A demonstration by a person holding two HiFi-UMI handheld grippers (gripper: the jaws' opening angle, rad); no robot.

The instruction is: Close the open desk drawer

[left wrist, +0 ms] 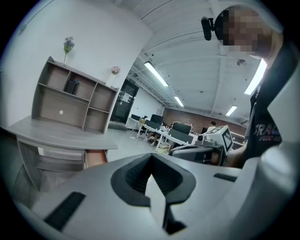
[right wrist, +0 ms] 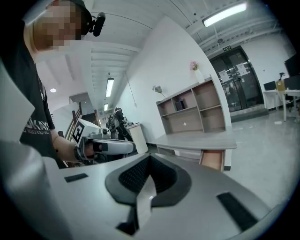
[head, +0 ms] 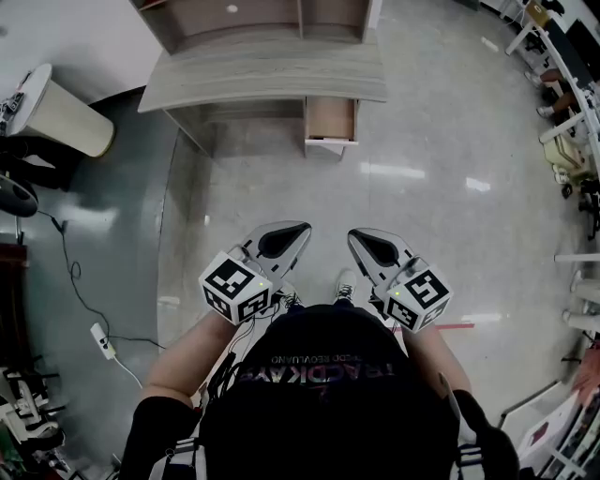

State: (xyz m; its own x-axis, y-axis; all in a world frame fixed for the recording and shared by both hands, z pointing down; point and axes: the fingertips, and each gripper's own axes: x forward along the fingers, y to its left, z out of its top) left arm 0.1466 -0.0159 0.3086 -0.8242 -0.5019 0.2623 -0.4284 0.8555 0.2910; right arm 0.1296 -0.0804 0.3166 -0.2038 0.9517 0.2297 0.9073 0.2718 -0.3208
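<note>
Nothing of the job is done yet. The drawer (head: 330,120) hangs pulled out from under the right end of the desk (head: 262,80), its front jutting past the desk's edge toward the person. The person stands well back from the desk, across a stretch of glossy pale floor (head: 412,187), so the walk up and the push are all left to do. The left gripper (head: 286,239) and the right gripper (head: 375,248) are held before the chest, far short of the desk, each with its jaws pressed together on nothing. The desk is flat grey wood-grain board with an open shelf unit (head: 253,19) along its back. The drawer's inside looks a warmer, reddish wood, though from here I can't be sure. The jaw pads are black and ribbed, set in smooth grey plastic.
</note>
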